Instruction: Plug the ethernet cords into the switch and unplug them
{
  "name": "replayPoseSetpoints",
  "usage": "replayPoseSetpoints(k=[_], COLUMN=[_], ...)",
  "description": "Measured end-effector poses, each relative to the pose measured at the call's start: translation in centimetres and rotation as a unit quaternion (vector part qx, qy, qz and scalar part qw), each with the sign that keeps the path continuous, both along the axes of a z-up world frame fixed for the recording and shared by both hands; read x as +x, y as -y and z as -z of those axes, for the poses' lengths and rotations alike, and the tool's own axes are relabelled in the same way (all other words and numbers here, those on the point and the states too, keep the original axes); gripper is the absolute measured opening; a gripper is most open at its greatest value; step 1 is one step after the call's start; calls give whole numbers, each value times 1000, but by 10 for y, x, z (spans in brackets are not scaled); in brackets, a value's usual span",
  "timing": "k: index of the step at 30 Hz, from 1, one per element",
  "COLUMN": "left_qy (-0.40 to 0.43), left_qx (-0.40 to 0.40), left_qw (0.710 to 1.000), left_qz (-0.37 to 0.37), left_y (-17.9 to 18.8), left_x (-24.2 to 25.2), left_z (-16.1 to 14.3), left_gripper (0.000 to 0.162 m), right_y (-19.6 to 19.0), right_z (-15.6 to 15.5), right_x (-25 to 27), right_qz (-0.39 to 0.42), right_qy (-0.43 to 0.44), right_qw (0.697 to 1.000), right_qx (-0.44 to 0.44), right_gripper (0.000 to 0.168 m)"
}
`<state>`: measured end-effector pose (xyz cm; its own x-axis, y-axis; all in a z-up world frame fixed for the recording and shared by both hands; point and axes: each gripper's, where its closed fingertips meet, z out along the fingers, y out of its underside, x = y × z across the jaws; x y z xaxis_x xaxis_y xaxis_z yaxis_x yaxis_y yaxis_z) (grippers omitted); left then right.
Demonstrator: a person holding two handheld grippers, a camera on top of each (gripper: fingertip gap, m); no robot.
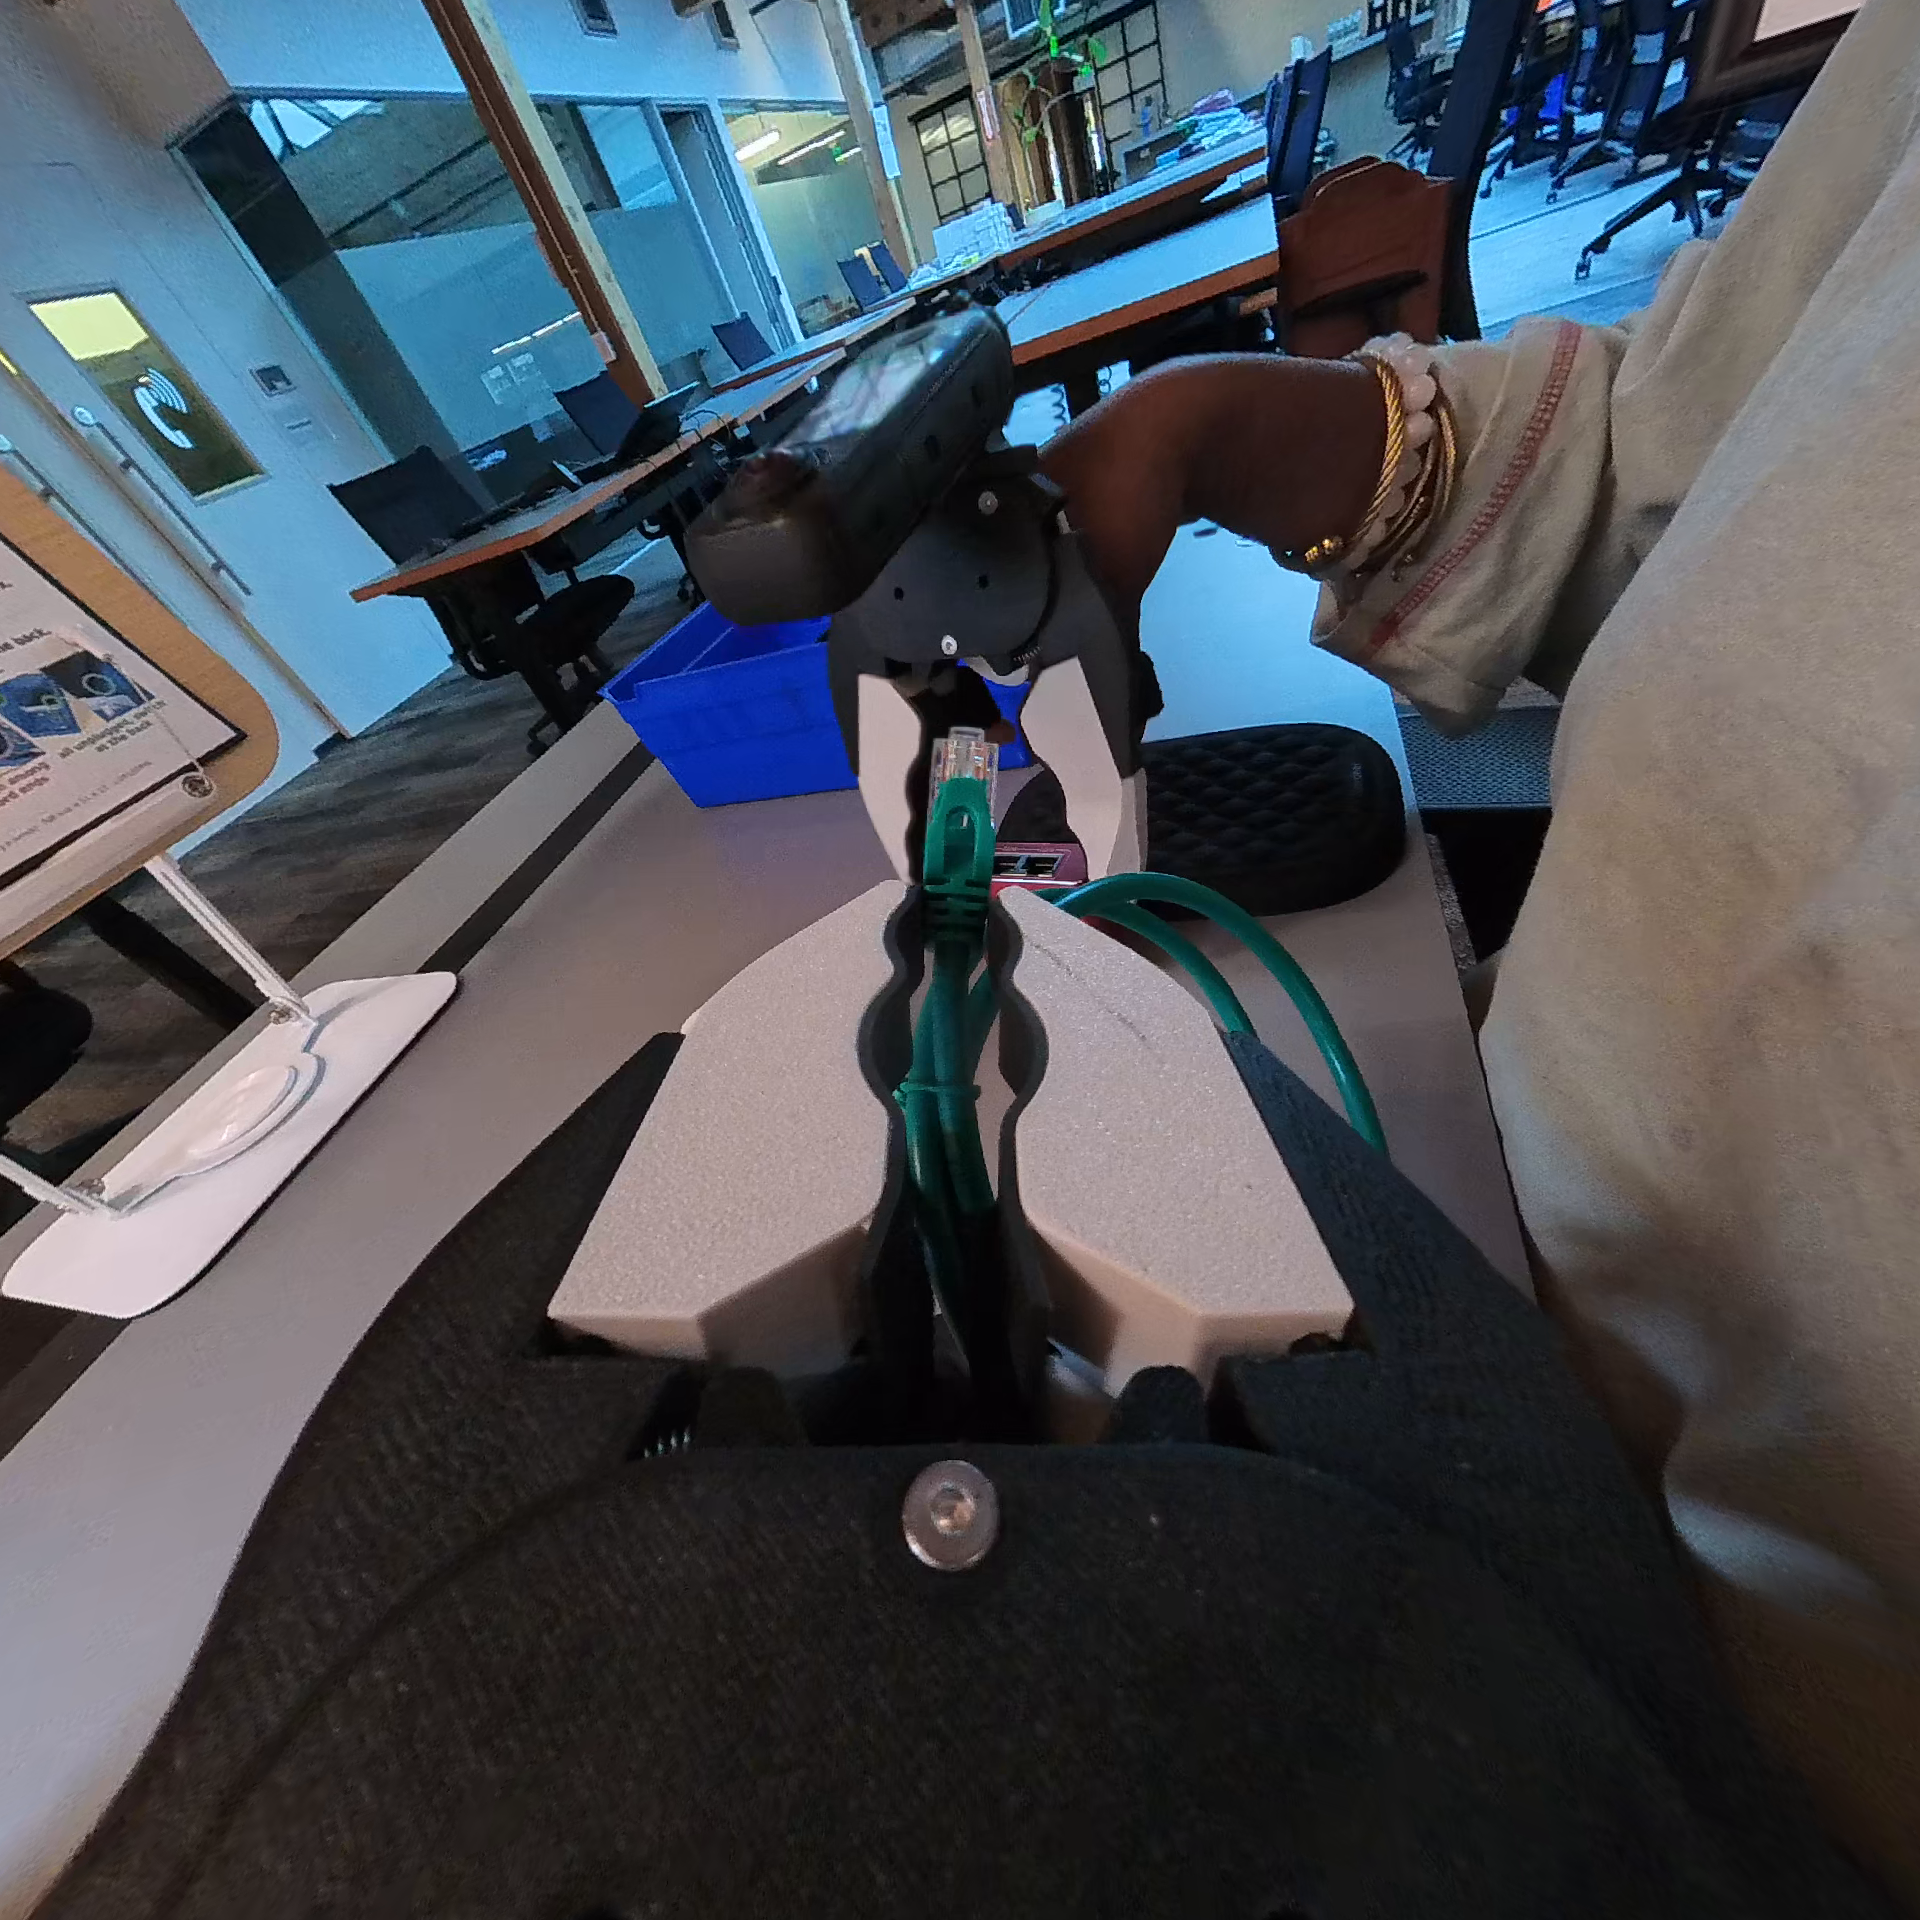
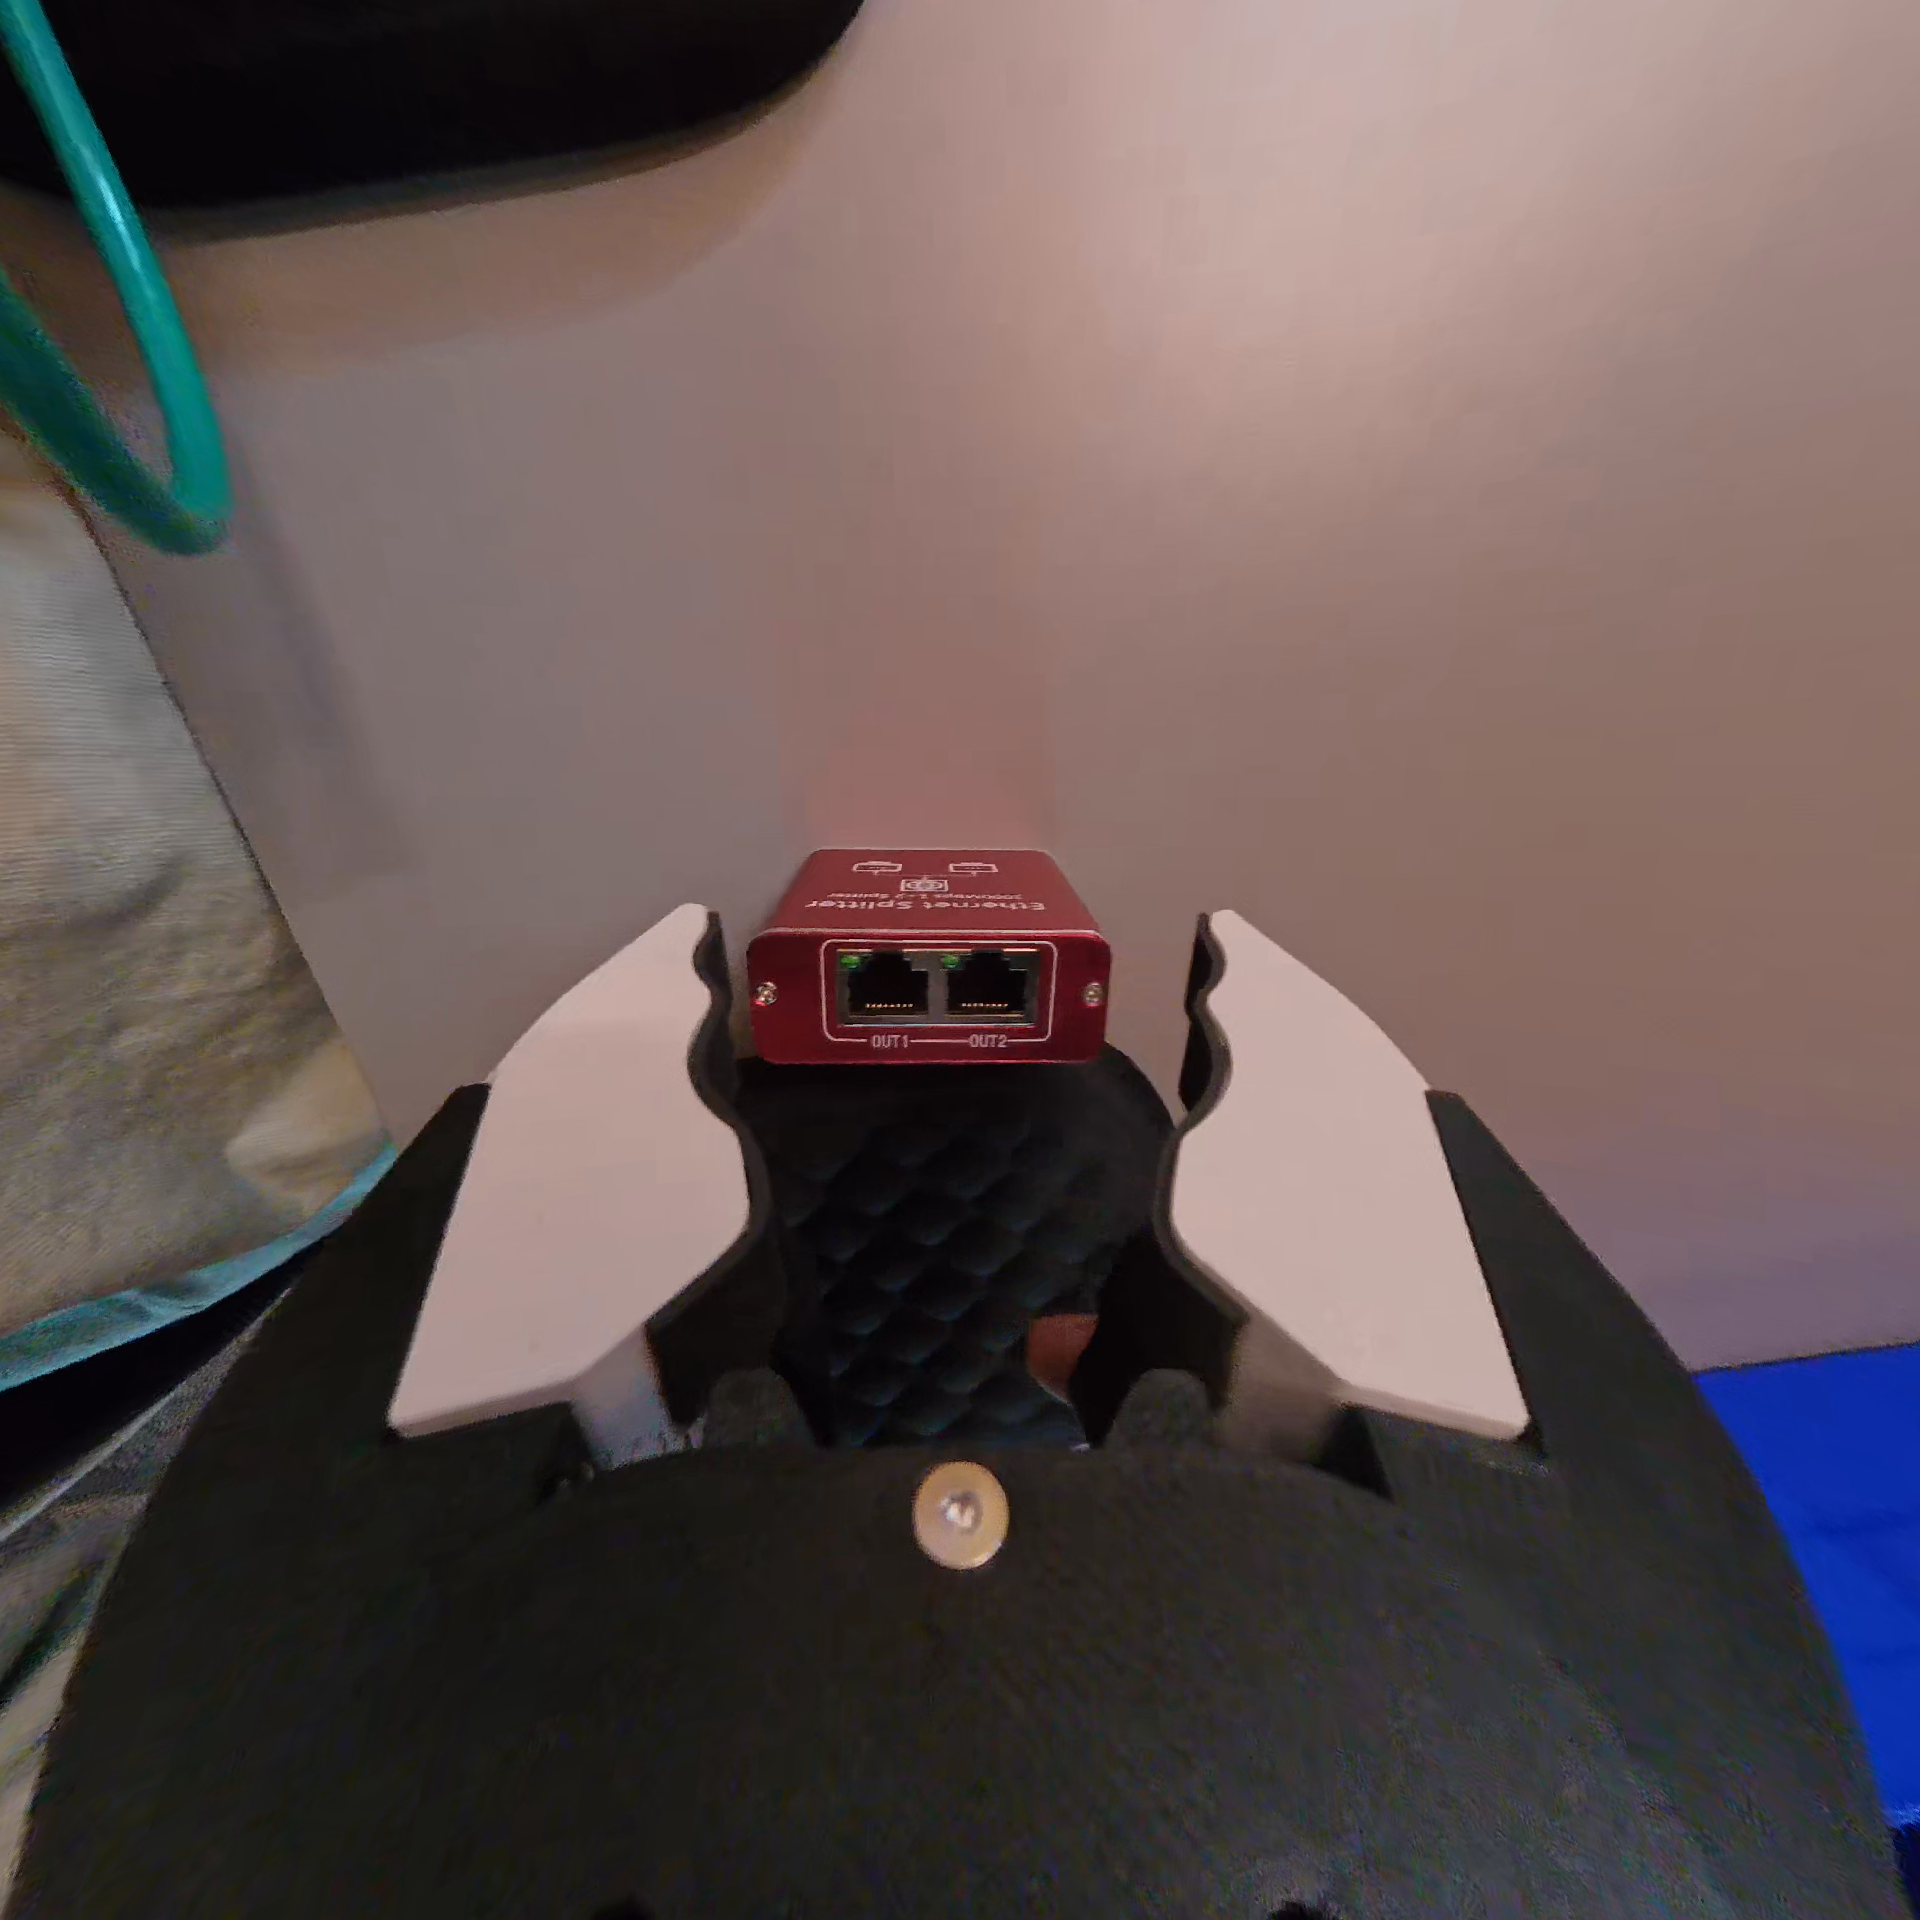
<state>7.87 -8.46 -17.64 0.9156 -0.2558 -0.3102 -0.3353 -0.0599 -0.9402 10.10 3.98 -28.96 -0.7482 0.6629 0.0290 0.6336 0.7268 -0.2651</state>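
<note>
My left gripper (image 1: pixel 956 904) is shut on a green ethernet cord (image 1: pixel 951 997); its clear plug (image 1: pixel 964 756) sticks out past the fingertips and points toward the red switch (image 1: pixel 1029 864). The cord loops off to the right (image 1: pixel 1278 966). In the right wrist view the red switch (image 2: pixel 928 966) lies on the table with two empty ports facing me. My right gripper (image 2: pixel 954 935) is open, its fingertips on either side of the switch without touching it. The right gripper also shows in the left wrist view (image 1: pixel 1008 790), held by a hand above the switch.
A black quilted pad (image 1: pixel 1268 810) lies behind the switch; it also shows under my right gripper (image 2: pixel 935 1226). A blue bin (image 1: pixel 738 717) stands at the table's far edge. A white sign stand (image 1: pixel 229 1132) sits at the left. A person's beige sleeve (image 1: pixel 1714 935) fills the right side.
</note>
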Motion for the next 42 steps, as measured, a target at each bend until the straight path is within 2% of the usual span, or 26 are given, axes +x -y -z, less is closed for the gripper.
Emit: replayPoseSetpoints(k=[3, 7, 12, 16, 20, 22, 24, 25, 28, 30, 32, 35, 38, 42], left_qy=[1, 2, 1, 4, 15, 22, 34, 45, 69, 73, 66, 68, 74, 62], left_qx=[1, 3, 2, 2, -20, -41, -58, -67, -103, -128, -138, -177, -226, -249], left_qw=[1000, 1000, 1000, 1000, 999, 998, 997, 996, 991, 987, 988, 981, 971, 966], left_qz=[-1, -1, -4, -6, -27, -41, -45, -48, -56, -56, -39, -32, -24, -14], left_y=[0, -1, -1, -2, -6, -8, -11, -14, -22, -28, -34, -40, -43, -49], left_x=[-1, -1, -1, -2, -8, -13, -16, -18, -23, -23, -15, -9, -4, 3], left_z=[0, 1, 1, 1, 6, 9, 12, 13, 20, 25, 26, 32, 37, 33], left_gripper=[11, 11, 11, 11, 11, 11, 11, 11, 11, 11, 11, 11, 11, 11], right_y=[2, -3, -3, -2, -5, -3, 4, 8, 15, 19, 21, 27, 34, 37], right_z=[0, 18, 31, 32, 30, 16, -15, -35, -95, -118, -127, -128, -121, -112], right_x=[2, 10, 11, 9, 6, 0, -7, -9, 0, 10, 15, 18, 18, 14], right_qz=[12, 26, 21, 28, 18, 23, 27, 23, -8, -23, -31, -42, -52, -58], right_qy=[14, 60, 71, 62, 9, -46, -128, -175, -290, -311, -331, -341, -335, -338], right_qw=[1000, 998, 996, 997, 1000, 994, 964, 939, 838, 783, 751, 732, 738, 750], right_qx=[-9, 27, 40, 32, -14, -101, -231, -295, -463, -538, -571, -588, -584, -565], right_gripper=[92, 96, 83, 83, 83, 83, 83, 83, 82, 82, 82, 82, 82, 82])
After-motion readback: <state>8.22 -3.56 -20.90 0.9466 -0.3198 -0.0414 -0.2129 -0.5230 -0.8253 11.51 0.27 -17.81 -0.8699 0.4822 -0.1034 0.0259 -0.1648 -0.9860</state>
